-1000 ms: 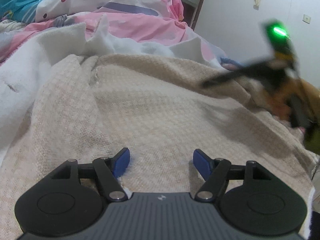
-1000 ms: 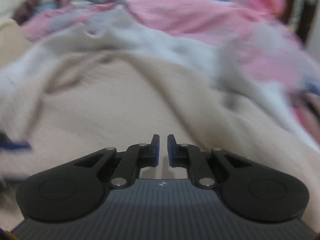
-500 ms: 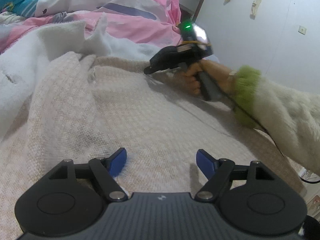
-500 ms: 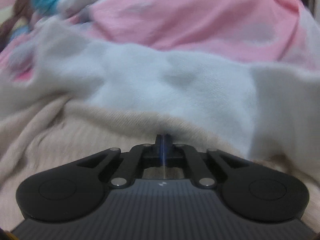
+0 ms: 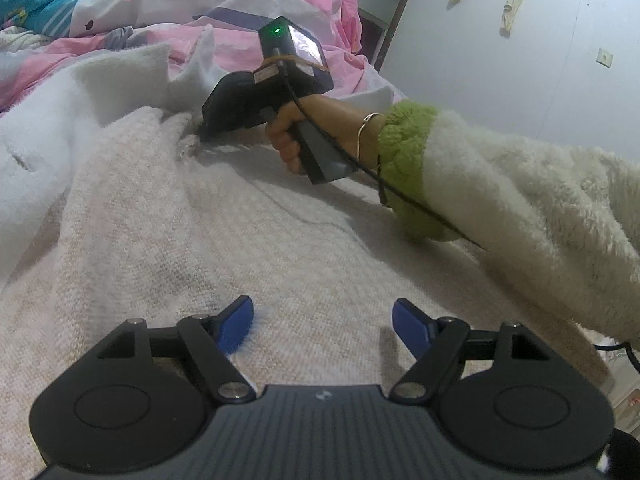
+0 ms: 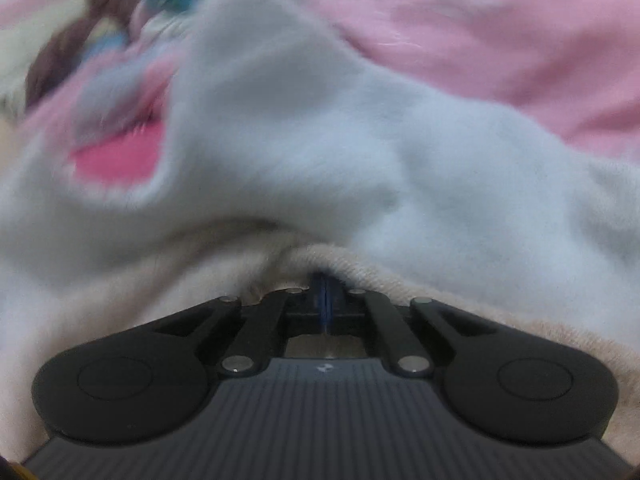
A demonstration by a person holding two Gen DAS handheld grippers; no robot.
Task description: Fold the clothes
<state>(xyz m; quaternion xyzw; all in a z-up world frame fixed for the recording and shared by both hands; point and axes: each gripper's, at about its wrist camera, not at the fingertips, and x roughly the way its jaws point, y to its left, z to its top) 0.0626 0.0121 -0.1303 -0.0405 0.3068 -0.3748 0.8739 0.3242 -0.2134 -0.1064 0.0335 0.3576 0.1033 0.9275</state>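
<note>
Beige knit garment point(image 5: 224, 240) lies unfolded. My right tool point(image 6: 325, 300) is closed at its far edge, grip unclear; left tool point(image 5: 322, 326) hangs open above it. Folding barely begun.

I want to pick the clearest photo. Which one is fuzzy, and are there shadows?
The right wrist view is fuzzy: the white fleece and pink bedding smear. The left wrist view is sharp, though the wall bends; the right gripper casts a shadow on the beige knit garment.
</note>
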